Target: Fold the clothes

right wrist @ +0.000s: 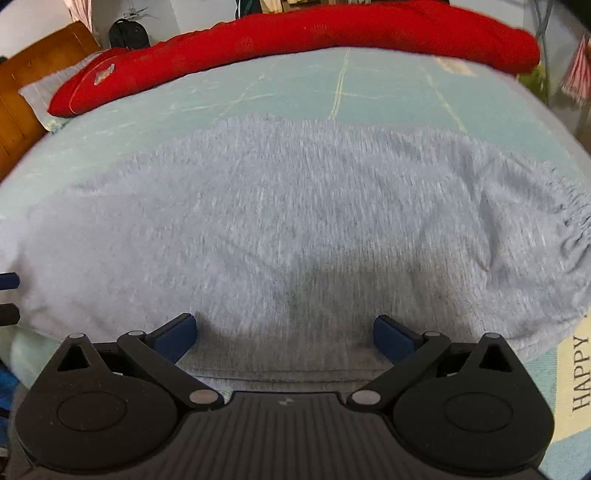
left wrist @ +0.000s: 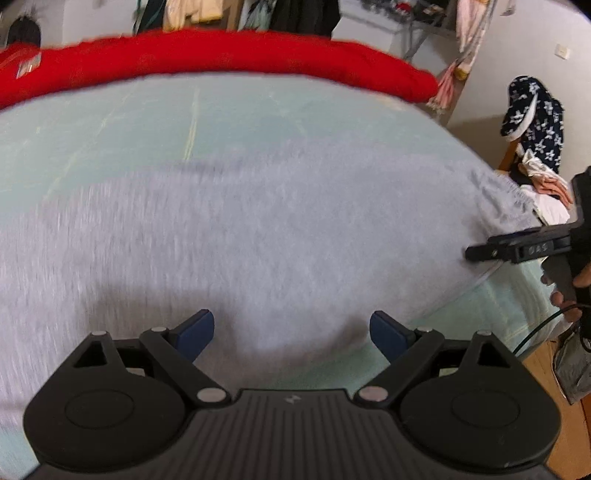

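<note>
Blue-padded and black-framed, the left gripper (left wrist: pixel 291 328) hangs with its two fingers spread wide and nothing between them, just above the near edge of a pale grey, fuzzy knit garment with a gathered elastic band (left wrist: pixel 258 236); the right gripper (right wrist: pixel 284 332) is spread the same way, empty, over the garment's near hem. That garment lies spread broad and mostly flat on a pale mint bedsheet with thin cream grid lines (left wrist: pixel 147 122), its puckered elastic end toward the right side, where soft creases run in from the band. Whether it lies single or already doubled over I cannot tell; both views are smeared by motion. In the left view the right gripper's black fingers (left wrist: pixel 480 253) come in from the side, close to the elastic end, a hand behind them. A long red padded bolster (right wrist: pixel 332 33) lies along the far edge of the bed. The fabric looks thick and limp, so I judge the risks to be a pinch that takes only the top layer and leaves the lower one dragging, or two uneven grips pulling the edges out of line.
</note>
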Demonstrator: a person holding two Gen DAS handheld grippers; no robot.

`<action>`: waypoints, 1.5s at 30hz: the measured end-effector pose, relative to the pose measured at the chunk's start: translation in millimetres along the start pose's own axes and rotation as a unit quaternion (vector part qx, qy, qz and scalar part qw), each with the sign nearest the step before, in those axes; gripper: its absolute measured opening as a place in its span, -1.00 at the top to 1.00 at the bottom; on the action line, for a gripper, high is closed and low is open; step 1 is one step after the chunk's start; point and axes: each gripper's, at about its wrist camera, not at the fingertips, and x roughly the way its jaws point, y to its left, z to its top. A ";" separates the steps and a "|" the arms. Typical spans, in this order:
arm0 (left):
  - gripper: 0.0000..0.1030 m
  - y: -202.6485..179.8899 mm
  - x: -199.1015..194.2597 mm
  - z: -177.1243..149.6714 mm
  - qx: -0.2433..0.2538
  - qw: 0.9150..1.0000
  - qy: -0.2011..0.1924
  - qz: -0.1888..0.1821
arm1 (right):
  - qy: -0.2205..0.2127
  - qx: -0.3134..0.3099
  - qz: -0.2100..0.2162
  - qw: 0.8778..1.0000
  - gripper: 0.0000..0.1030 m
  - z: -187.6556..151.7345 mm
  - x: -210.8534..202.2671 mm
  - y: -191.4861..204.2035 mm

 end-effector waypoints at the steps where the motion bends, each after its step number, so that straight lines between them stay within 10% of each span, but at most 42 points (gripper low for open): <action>1: -0.77 2.0 1.5 -4.2 -0.004 1.000 0.002 0.001 | -0.002 -0.002 -0.005 1.000 -1.00 -0.9 0.4 2.2; 28: -0.78 34.0 -31.9 -4.7 -0.047 0.997 -0.059 0.034 | -0.055 -0.019 -0.043 0.997 -1.00 -19.8 -8.7 15.5; 45: -0.78 141.5 -90.5 -35.3 -0.151 0.978 -0.145 0.016 | -0.092 -0.032 0.045 0.994 -1.00 -62.8 -87.4 111.2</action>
